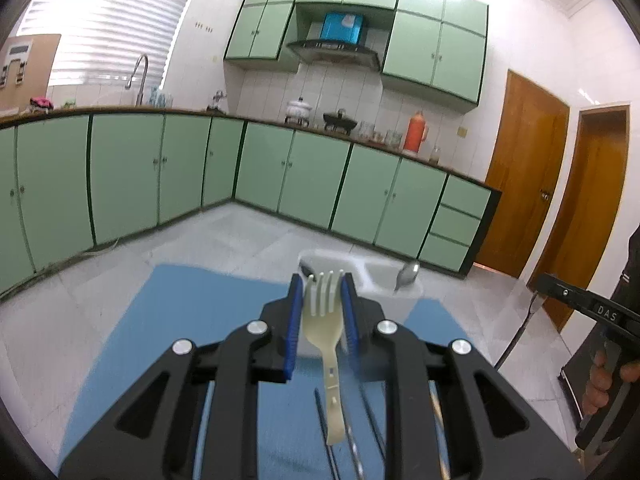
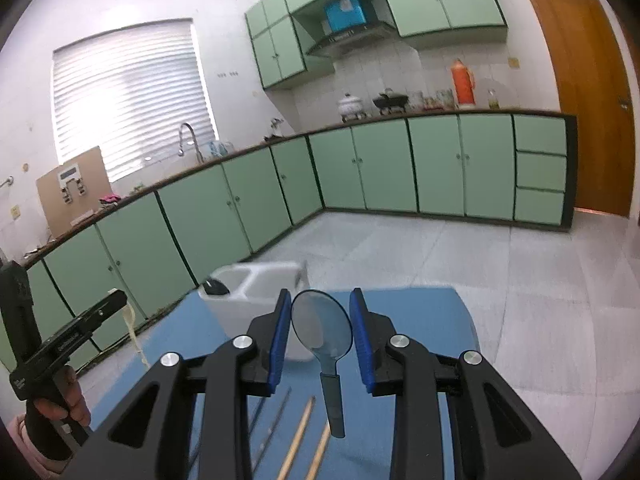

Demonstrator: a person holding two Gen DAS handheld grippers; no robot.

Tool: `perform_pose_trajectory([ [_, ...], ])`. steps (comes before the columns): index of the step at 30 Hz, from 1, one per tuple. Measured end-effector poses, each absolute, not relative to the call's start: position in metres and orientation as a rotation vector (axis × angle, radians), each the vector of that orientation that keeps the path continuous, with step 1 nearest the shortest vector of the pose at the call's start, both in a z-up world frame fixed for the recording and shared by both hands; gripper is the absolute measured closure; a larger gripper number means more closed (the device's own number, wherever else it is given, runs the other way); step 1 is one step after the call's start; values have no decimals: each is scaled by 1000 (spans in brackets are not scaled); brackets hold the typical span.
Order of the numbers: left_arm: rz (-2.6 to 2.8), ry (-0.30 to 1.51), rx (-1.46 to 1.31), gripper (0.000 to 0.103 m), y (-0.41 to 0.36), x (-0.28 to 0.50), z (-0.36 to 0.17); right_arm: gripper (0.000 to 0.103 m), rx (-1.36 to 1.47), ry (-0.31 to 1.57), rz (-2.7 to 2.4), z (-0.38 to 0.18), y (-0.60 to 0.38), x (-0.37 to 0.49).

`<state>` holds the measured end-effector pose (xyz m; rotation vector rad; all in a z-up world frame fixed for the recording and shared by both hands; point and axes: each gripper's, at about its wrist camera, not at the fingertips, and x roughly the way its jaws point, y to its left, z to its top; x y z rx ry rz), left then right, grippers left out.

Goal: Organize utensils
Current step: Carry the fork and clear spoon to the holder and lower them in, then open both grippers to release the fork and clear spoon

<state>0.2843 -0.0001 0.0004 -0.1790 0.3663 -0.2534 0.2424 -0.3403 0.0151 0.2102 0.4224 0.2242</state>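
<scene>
My left gripper (image 1: 323, 280) is shut on a cream plastic fork (image 1: 324, 320), tines up, held above the blue mat (image 1: 168, 320) just in front of the white utensil holder (image 1: 396, 304). A metal spoon (image 1: 407, 274) stands in the holder's right compartment and a dark utensil tip shows in its left one. My right gripper (image 2: 320, 300) holds a translucent grey spoon (image 2: 322, 328) by its bowl, bowl up, handle hanging down, near the holder (image 2: 256, 280). Chopsticks (image 2: 298, 440) lie on the mat (image 2: 420, 312) below.
The mat covers a table surrounded by white tiled floor (image 2: 520, 280). Green kitchen cabinets (image 1: 312, 180) run along the back walls. Metal chopsticks (image 1: 352, 440) lie on the mat under my left gripper. The other hand-held gripper shows at each view's edge (image 1: 592, 312) (image 2: 72, 336).
</scene>
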Motion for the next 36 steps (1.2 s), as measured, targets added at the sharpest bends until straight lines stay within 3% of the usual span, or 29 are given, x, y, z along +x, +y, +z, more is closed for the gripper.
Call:
perform_pose_trajectory([
  [16, -304, 153, -174, 85, -47, 362, 83, 73, 190, 283, 366, 98, -295, 338],
  [25, -291, 232, -178, 85, -60, 426, 42, 73, 197, 376, 364, 56, -274, 408],
  [36, -292, 362, -135, 84, -58, 440, -19, 73, 168, 460, 371, 3, -263, 403],
])
